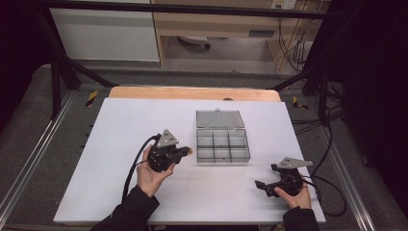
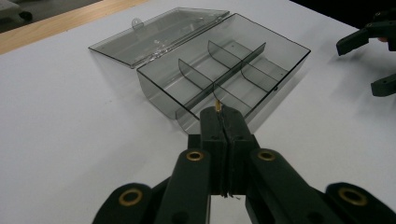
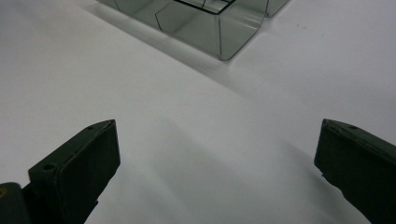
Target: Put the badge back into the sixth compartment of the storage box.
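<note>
A clear grey compartment box (image 1: pixel 223 162) lies mid-table with its lid (image 1: pixel 220 119) folded back flat behind it. My left gripper (image 1: pixel 186 152) sits just left of the box, jaws pressed together on a small brass pin (image 2: pixel 218 106) whose tip pokes out toward the box's near wall (image 2: pixel 161 95). The box's divided compartments look empty. My right gripper (image 1: pixel 265 176) rests open near the front right of the table, nothing between its fingers (image 3: pixel 88 158). One corner of the box (image 3: pixel 233 32) is ahead of it. The open right gripper (image 2: pixel 369 63) also appears in the left gripper view.
The white board (image 1: pixel 120 144) covers a wooden tabletop (image 1: pixel 192 93). Cables trail from both grippers, with a tangle off the right edge (image 1: pixel 332 192). A black frame surrounds the table.
</note>
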Demonstrator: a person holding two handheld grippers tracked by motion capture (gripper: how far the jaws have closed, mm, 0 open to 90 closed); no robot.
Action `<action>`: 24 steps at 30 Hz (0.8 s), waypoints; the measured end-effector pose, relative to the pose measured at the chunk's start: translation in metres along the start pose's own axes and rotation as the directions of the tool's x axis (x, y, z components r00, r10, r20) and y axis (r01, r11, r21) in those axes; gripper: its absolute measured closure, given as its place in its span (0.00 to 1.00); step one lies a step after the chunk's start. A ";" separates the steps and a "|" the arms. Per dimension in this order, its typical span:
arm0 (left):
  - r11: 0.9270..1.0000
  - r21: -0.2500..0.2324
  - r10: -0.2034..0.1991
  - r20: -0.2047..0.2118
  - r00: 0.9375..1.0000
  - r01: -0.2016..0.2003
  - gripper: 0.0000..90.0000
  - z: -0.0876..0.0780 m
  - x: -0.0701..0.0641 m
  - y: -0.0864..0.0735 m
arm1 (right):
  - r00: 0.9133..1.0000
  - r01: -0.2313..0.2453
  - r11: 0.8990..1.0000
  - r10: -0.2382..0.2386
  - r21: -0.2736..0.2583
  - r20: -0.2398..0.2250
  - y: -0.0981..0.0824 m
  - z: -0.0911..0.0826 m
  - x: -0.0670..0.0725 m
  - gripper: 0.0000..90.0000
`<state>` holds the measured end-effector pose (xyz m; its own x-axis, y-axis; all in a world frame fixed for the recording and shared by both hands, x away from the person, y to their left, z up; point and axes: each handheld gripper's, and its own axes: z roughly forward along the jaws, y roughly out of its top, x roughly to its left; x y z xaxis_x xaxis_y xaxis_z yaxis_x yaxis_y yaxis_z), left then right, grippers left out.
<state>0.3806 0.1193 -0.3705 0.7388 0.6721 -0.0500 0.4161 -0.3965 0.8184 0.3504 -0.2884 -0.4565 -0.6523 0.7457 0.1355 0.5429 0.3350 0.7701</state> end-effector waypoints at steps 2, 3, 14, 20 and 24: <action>1.000 0.000 0.004 0.004 1.000 -0.004 0.98 0.001 -0.001 0.002 | 1.000 0.002 1.000 -0.002 0.001 0.000 0.000 0.000 0.000 0.01; 1.000 -0.002 0.005 0.005 1.000 -0.005 0.98 0.002 -0.002 0.003 | 1.000 0.002 1.000 -0.002 0.000 0.000 0.000 0.000 0.000 0.01; 1.000 -0.009 0.003 0.027 1.000 -0.002 0.98 0.011 -0.009 0.011 | 1.000 0.002 1.000 -0.002 0.002 -0.001 0.000 0.000 0.000 0.01; 1.000 -0.013 0.001 0.027 1.000 -0.001 0.98 0.015 -0.009 0.017 | 1.000 0.002 1.000 -0.002 0.002 -0.001 0.000 0.000 0.000 0.01; 1.000 -0.017 0.001 0.029 1.000 0.000 0.98 0.018 -0.011 0.021 | 1.000 0.002 1.000 -0.002 0.002 -0.001 0.000 0.000 0.000 0.01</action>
<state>0.3909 0.0919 -0.3629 0.7538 0.6538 -0.0659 0.4067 -0.3856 0.8282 0.3503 -0.2887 -0.4562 -0.6543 0.7442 0.1344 0.5426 0.3381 0.7689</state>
